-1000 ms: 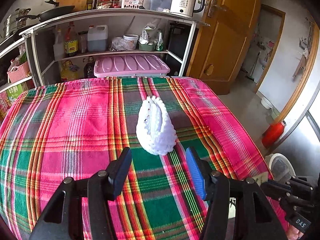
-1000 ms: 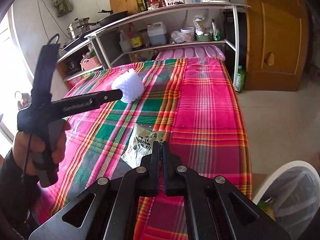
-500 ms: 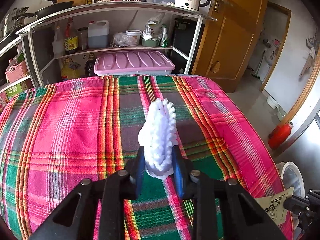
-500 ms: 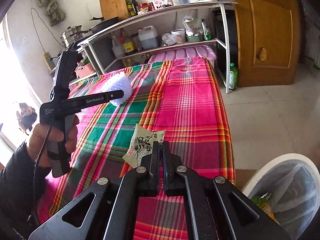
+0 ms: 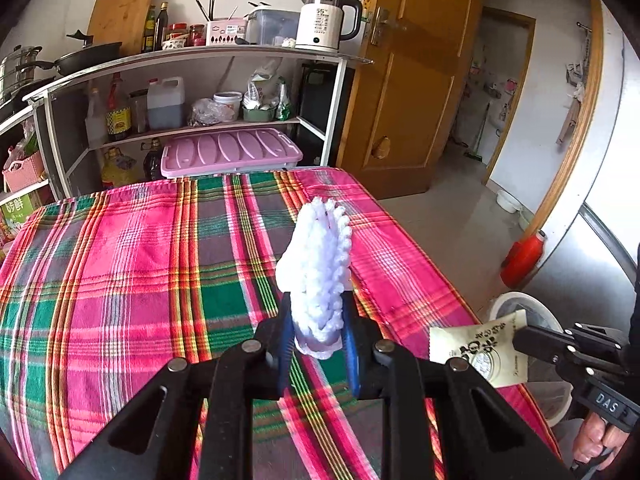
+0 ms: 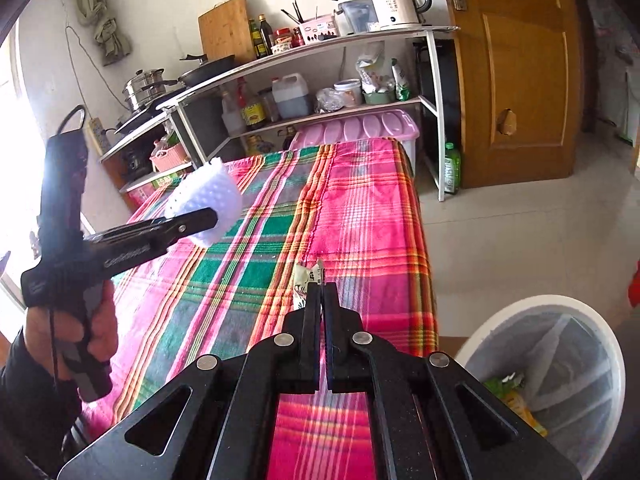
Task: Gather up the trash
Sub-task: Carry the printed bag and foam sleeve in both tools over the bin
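The left gripper (image 5: 316, 344) has its blue-padded fingers (image 5: 285, 344) on both sides of a white foam net sleeve (image 5: 316, 264), and the jaws are closing a little more on its lower end. The sleeve stands upright between the pads and is lifted above the pink, green and orange plaid tablecloth (image 5: 132, 264). In the right wrist view this sleeve (image 6: 206, 202) hangs over the left part of the cloth, clear of it.

The right gripper (image 6: 321, 300) has its black fingers pressed together on a small cream printed packet (image 6: 310, 274), of which only the top edge shows. From the left wrist camera the same packet (image 5: 480, 350) is past the right edge of the table, in front of the rim of a white round bin with a clear liner (image 6: 560, 364). The bin stands on the grey floor just beside the table's near right corner, and some green and yellow trash lies inside it. The floor between the table and the brown wooden door (image 6: 516, 72) is open.

Compared with one second ago, the left fingers were wide apart and the sleeve sat on the cloth; now it is gripped and raised. The packet was low over the cloth and is now higher and nearer to the bin.
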{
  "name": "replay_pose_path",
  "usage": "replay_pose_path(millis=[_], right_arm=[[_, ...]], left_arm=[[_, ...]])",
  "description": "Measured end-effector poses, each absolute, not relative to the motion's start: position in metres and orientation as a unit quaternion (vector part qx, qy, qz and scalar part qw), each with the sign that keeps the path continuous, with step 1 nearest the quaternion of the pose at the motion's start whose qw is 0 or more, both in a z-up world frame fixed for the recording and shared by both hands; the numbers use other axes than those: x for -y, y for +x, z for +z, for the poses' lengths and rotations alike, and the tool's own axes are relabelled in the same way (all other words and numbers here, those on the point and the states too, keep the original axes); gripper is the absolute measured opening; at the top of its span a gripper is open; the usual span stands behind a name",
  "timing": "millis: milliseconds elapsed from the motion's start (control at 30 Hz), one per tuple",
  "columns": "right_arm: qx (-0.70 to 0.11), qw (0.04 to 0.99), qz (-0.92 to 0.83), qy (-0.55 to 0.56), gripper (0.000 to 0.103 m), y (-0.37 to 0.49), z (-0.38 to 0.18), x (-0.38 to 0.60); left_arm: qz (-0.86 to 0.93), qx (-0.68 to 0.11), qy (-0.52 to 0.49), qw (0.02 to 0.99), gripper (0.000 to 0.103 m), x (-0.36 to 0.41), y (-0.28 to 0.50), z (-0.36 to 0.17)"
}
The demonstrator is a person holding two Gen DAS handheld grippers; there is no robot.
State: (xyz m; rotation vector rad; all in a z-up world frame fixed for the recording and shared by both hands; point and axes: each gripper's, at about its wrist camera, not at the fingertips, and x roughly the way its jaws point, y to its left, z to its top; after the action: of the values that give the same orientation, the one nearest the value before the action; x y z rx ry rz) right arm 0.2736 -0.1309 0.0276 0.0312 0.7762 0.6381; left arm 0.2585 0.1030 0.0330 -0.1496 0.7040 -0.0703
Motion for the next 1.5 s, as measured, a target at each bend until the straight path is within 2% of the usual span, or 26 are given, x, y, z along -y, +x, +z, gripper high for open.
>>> replay_pose_path(millis=[400,633,1500], right_arm=[[-0.354,0.888,0.292,0.026,0.001,0.242,0.046,0.164],[-0.347,0.895,0.279,0.035,0.001,0.232,0.051,0.186],[-0.362,0.911,0.173,0.093,0.001,0.223,0.029,0.315]], left_arm=[[-0.081,-0.339,-0.071,0.935,0.022,-0.053,0.2,0.041],[-0.102,-0.337,-0.075,0.933,0.022,-0.033,0.191,0.044],[-0.207,-0.364,-0.046,0.907,0.023,0.096,0.219,0.028]])
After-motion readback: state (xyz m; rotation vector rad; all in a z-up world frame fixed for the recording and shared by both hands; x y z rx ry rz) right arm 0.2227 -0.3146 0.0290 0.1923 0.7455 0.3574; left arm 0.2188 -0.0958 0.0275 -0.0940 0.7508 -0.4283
